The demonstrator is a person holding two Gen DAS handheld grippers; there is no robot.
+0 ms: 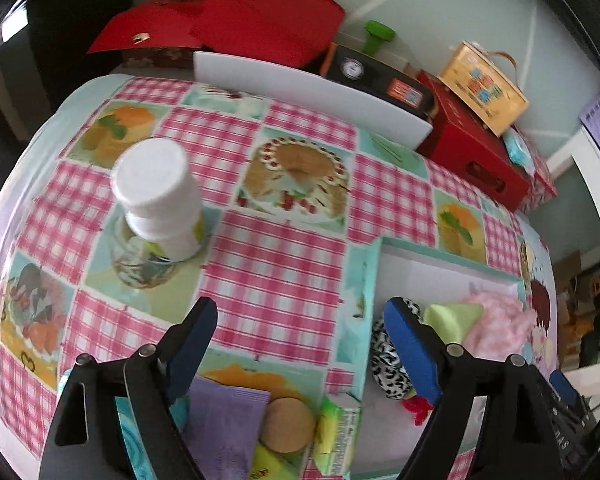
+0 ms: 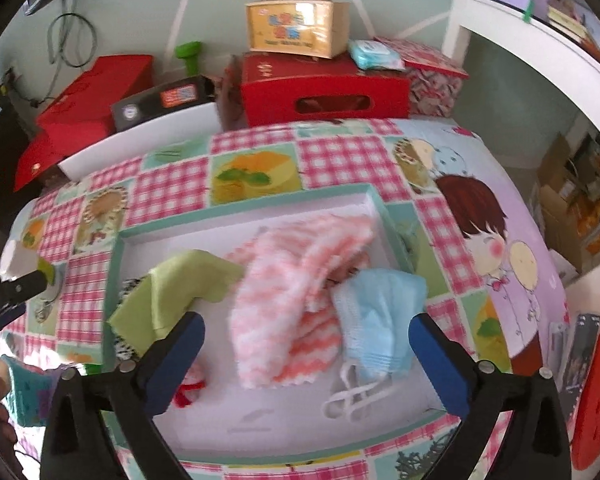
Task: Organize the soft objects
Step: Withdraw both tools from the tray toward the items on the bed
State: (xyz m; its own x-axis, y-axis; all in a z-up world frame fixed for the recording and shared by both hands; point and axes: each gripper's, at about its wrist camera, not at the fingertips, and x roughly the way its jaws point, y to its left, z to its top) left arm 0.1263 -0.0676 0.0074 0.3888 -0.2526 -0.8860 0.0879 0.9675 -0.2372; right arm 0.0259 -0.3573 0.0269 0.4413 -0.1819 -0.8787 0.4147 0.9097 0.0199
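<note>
In the right wrist view, the right hand-held gripper (image 2: 306, 354) is seen at the bottom of the frame with its jaws spread wide and nothing pressed between the blue pads. Below and between the jaws, in the middle of the frame, a shallow white tray (image 2: 244, 204) with a teal rim is laid on the counter (image 2: 168, 188), which is covered by a pink checked cloth with cake pictures. Inside the tray a pink and white fluffy cloth (image 2: 292, 292) is heaped at the centre. A green cloth (image 2: 172, 292) is placed to its left, and a blue face mask (image 2: 380, 320) is draped against its right side, with white ear loops (image 2: 350, 392) trailing toward the lower edge. A small red item (image 2: 188, 390) is glimpsed at lower left beside the left jaw.

In the left wrist view, the left hand-held gripper (image 1: 300, 356) is also held open and empty, at the bottom of the frame. The tray rim is seen at right of centre, with a black and white patterned cloth (image 1: 388, 364) lying inside just beside the right jaw. A white bottle (image 1: 160, 196) is shown standing at the left of the frame. A purple packet (image 1: 224, 424), a round tan lid (image 1: 286, 426) and a green wrapped packet (image 1: 336, 436) are grouped at the bottom centre. Red boxes (image 1: 236, 20) are stacked at the top.
</note>
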